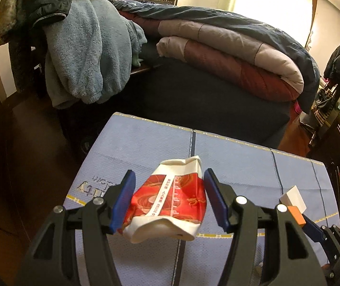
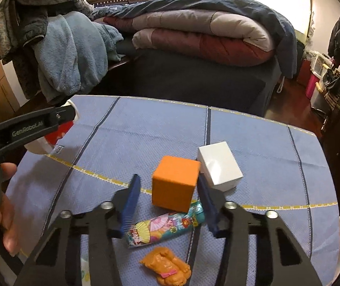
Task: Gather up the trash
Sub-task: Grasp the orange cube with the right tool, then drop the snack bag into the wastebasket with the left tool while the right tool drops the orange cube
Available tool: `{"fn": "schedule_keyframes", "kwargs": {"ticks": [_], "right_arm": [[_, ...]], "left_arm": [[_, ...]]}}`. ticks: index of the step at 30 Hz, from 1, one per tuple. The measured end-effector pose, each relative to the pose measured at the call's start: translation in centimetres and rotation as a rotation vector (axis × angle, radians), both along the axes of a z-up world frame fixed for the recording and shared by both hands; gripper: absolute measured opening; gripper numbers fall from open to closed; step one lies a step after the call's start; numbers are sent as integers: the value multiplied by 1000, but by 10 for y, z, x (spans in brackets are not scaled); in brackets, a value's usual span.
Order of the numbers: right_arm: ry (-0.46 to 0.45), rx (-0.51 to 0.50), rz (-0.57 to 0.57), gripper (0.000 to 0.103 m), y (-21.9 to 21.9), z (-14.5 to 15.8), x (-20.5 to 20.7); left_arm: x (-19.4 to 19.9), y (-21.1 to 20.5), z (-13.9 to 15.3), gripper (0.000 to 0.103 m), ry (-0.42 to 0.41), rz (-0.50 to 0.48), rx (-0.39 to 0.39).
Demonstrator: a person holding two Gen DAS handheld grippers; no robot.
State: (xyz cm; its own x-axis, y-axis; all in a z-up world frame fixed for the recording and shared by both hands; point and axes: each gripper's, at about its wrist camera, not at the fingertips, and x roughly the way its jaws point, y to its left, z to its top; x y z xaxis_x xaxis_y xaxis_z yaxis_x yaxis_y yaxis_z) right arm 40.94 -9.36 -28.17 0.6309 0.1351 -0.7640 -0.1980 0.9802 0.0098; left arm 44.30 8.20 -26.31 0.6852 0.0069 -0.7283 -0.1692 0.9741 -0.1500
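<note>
The left black gripper with blue pads (image 1: 170,190) points down and away, toward the far side. Its two jaws stand about half apart. They squeeze a crumpled red and white paper packet (image 1: 167,200) from both sides. From the right wrist camera, this gripper comes in from the left. A person's bare left hand (image 2: 5,214) is wrapped around its handle, with the fingers curled.

The right black gripper with blue pads (image 2: 168,190) also tips down and away. Its jaws sit on both sides of a small orange cube (image 2: 174,186). The right pad is at the cube's edge. The left pad is a little way off it.
</note>
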Motion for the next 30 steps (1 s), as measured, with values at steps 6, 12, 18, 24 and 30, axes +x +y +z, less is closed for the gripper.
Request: {"fn": "schedule_keyframes", "kwargs": {"ticks": [6, 12, 18, 24, 30], "right_arm": [[-1, 3, 3, 36, -4, 1, -1], [-2, 16, 0, 36, -14, 6, -9], [-1, 48, -15, 36, -31, 14, -23], [-8, 70, -36, 36, -57, 24, -44], [-8, 89, -82, 36, -90, 28, -67]], "left_arm": [[0, 0, -3, 60, 7, 7, 1], [-5, -3, -1, 60, 7, 8, 1], [-17, -10, 6, 60, -3, -4, 7], [-36, -33, 17, 60, -23, -54, 5], [-54, -72, 23, 60, -27, -133, -7]]}}
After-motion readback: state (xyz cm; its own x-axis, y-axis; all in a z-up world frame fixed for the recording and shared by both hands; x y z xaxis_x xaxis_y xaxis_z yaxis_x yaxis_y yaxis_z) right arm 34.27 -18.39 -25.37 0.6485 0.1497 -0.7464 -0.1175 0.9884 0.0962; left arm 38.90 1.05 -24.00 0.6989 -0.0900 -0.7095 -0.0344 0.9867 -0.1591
